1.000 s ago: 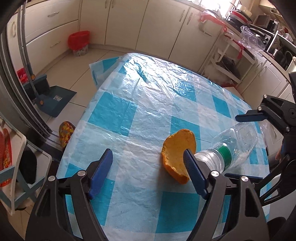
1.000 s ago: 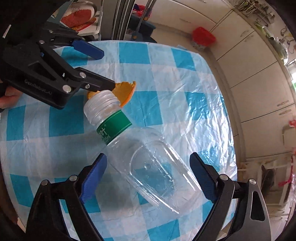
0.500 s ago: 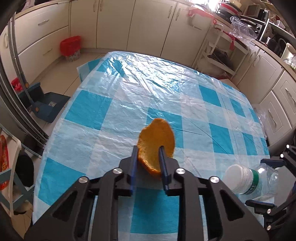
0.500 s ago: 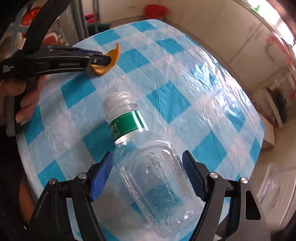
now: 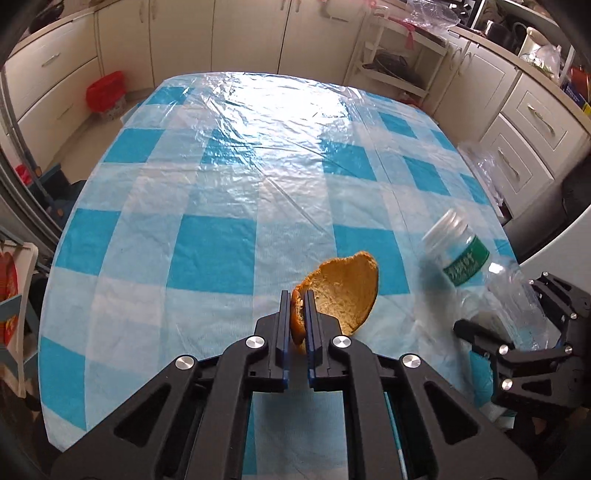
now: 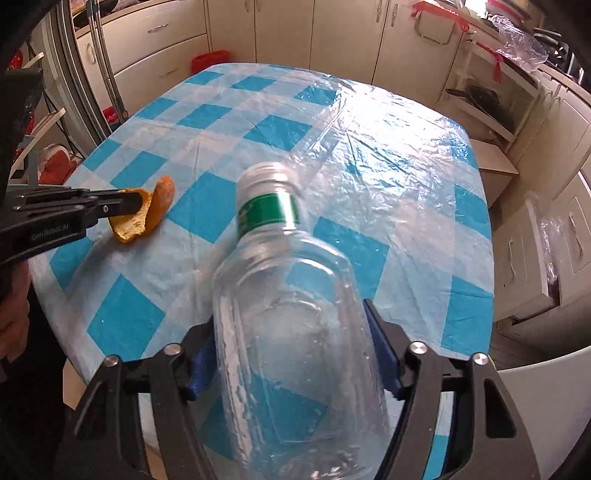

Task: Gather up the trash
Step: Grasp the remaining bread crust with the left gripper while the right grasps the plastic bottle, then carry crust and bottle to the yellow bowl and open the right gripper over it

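My left gripper (image 5: pixel 298 301) is shut on the edge of a curved orange peel (image 5: pixel 345 291) and holds it above the blue-and-white checked tablecloth (image 5: pixel 229 177). The peel (image 6: pixel 142 218) and the left gripper (image 6: pixel 125 203) also show at the left of the right wrist view. My right gripper (image 6: pixel 291 354) is shut on the body of an empty clear plastic bottle (image 6: pixel 291 332) with a green label and white cap, lifted and pointing away over the table. The bottle (image 5: pixel 465 254) and the right gripper (image 5: pixel 517 332) show at the right of the left wrist view.
Cream kitchen cabinets (image 5: pixel 240 33) ring the table. A red bin (image 5: pixel 105 92) stands on the floor at the far left. A metal rack (image 5: pixel 399 62) stands beyond the table. A clear plastic bag (image 5: pixel 484 162) hangs off the table's right side.
My left gripper closed on the peel and lifted it. My right gripper closed on the bottle and raised it off the cloth, swinging it upright toward the table's middle.
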Demonstrator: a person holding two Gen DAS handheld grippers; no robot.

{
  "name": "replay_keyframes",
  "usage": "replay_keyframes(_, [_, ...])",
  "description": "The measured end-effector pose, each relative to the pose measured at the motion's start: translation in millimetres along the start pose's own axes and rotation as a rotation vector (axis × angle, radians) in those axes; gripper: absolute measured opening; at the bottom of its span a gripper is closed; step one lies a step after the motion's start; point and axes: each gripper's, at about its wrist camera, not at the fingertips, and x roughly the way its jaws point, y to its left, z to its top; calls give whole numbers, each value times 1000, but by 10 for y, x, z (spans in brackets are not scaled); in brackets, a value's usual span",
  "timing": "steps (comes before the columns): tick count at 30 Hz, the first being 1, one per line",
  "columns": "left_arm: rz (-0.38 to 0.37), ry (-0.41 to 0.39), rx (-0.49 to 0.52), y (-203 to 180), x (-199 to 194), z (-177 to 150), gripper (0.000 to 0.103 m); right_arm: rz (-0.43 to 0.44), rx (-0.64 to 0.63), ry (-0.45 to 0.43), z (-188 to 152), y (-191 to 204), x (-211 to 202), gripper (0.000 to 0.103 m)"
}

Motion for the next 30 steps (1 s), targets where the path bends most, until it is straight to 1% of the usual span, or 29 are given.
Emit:
replay_keyframes(2, [25, -1, 0, -29, -16, -35, 6, 11, 16, -42, 48, -1, -108, 56])
replay_keyframes(5, [52, 11, -25, -33, -31, -52, 13, 68, 102, -46, 28, -124, -118, 56])
replay_keyframes(7, [64, 11, -34, -20, -36, -59, 26, 87, 135, -50, 19, -193, -123, 56])
replay_keyframes(8, [71, 8, -38, -13, -43, -67, 29, 86, 149, -54, 19, -224, -118, 56])
replay_keyframes(10, [70, 3, -45, -5, -54, -72, 40, 93, 181, -60, 10, -280, -108, 56])
replay_keyframes(12, [76, -3, -39, -12, -61, -84, 41, 104, 214, -64, -10, -345, -99, 56])
replay_keyframes(15, [74, -27, -41, -4, -77, -114, 40, 94, 236, -56, -59, -388, -49, 58])
replay_keyframes(16, [70, -35, -48, 0, -81, -120, 36, 91, 237, -51, -81, -390, -25, 58])
replay_keyframes(17, [62, -41, -53, 4, -89, -130, 30, 89, 234, -59, -97, -386, -25, 58])
replay_keyframes(18, [36, -37, -58, 13, -86, -133, 14, 84, 229, -64, -106, -379, -30, 58])
replay_keyframes(19, [20, -38, -69, 26, -87, -129, 10, 81, 225, -70, -114, -375, -37, 58])
replay_keyframes(21, [12, -59, -87, 48, -126, -128, 7, 78, 226, -85, -142, -389, -52, 58])
replay_keyframes(23, [-4, -72, -110, 80, -159, -118, 6, 76, 225, -97, -173, -399, -77, 58])
replay_keyframes(24, [-11, -66, -120, 98, -159, -112, 6, 68, 218, -98, -184, -395, -89, 59])
replay_keyframes(25, [-12, -55, -131, 114, -147, -115, 7, 53, 206, -96, -198, -383, -99, 62])
replay_keyframes(26, [-12, -47, -153, 143, -141, -127, 8, 35, 191, -96, -214, -362, -113, 67])
replay_keyframes(28, [-20, -30, -183, 181, -116, -161, 23, 14, 167, -105, -253, -343, -150, 67])
replay_keyframes(29, [-10, -41, -185, 176, -127, -175, 27, 12, 162, -106, -268, -340, -160, 67])
replay_keyframes(30, [11, -48, -175, 155, -134, -181, 34, 13, 160, -106, -283, -344, -164, 67])
